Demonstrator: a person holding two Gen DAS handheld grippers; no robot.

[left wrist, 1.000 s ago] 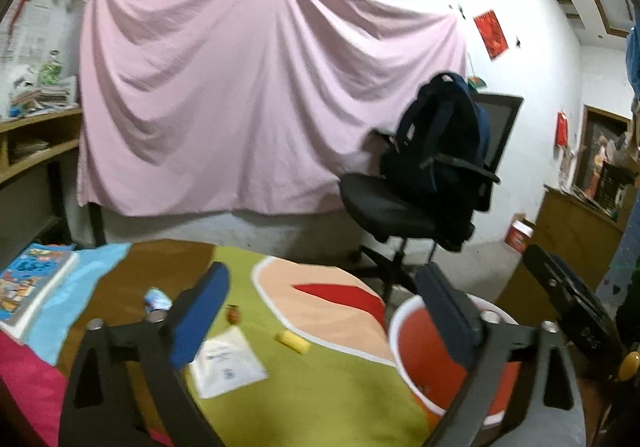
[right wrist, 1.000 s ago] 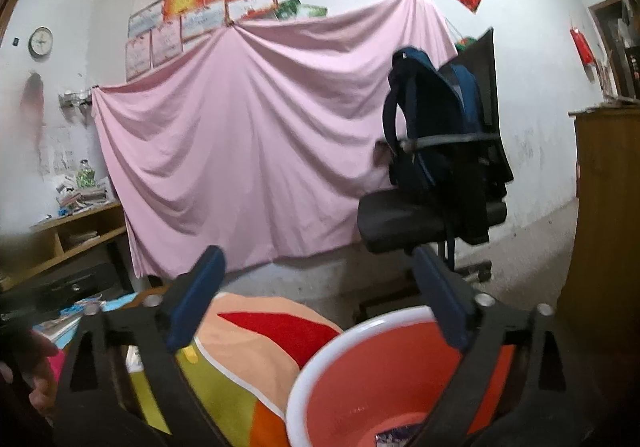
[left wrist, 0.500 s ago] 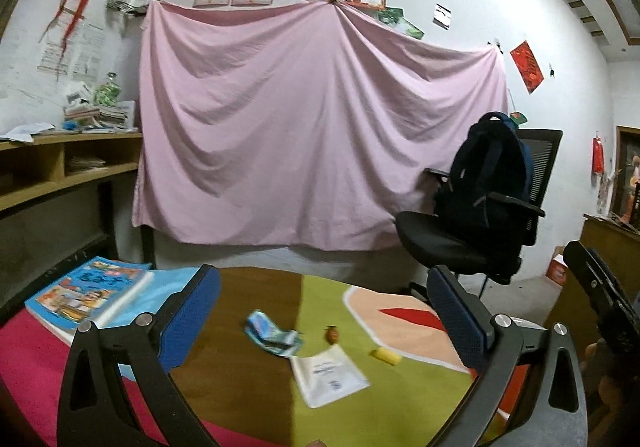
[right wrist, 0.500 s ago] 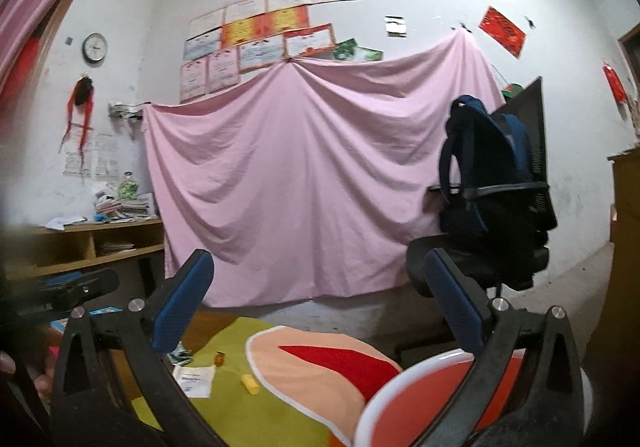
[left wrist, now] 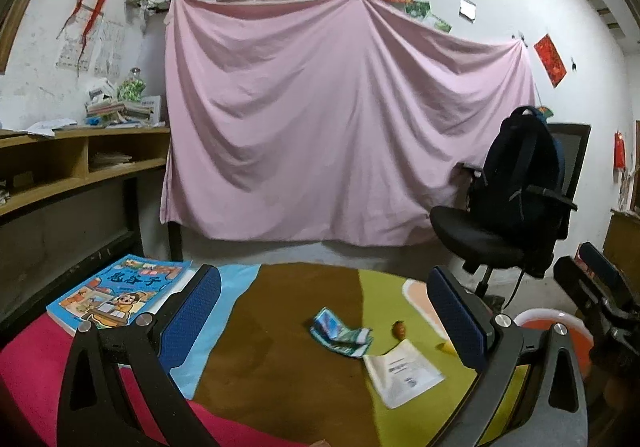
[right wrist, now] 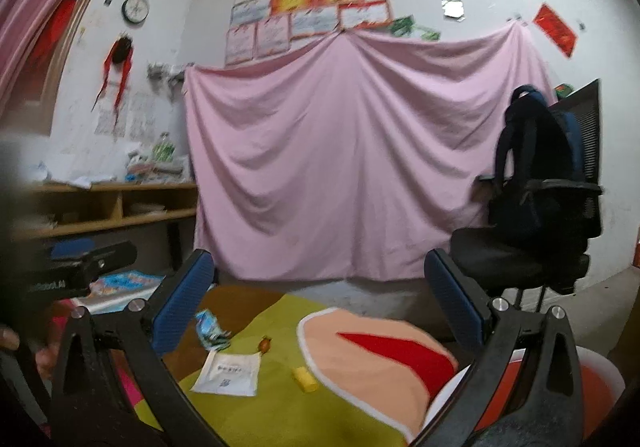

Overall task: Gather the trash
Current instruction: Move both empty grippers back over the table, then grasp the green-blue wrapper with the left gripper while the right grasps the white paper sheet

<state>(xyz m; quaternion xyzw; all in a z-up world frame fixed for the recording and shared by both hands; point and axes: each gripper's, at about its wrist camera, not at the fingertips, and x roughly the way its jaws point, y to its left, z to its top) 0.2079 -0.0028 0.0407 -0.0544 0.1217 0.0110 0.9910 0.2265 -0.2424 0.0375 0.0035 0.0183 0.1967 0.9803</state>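
Note:
On the colourful round tablecloth (left wrist: 280,359) lie a crumpled blue-green wrapper (left wrist: 338,333), a small brown scrap (left wrist: 399,328), a white paper packet (left wrist: 402,371) and a yellow piece (right wrist: 305,379). My left gripper (left wrist: 326,317) hovers open above the table, the wrapper showing between its fingers. Further right, my right gripper (right wrist: 320,297) is also open, with the wrapper (right wrist: 210,329), brown scrap (right wrist: 264,345) and packet (right wrist: 228,371) below it. A red basin with a white rim (left wrist: 560,327) stands at the table's right, also seen as the basin (right wrist: 600,371) under my right finger.
A picture book (left wrist: 116,289) lies at the table's left edge. A black office chair with a dark backpack (left wrist: 516,187) stands at the right. A pink sheet (left wrist: 340,135) covers the back wall. Wooden shelves (left wrist: 72,167) run along the left.
Both grippers have swung left and tilted up from the basin. The basin has slid to the right edge, and the wrapper and packet are nearer the middle of each view.

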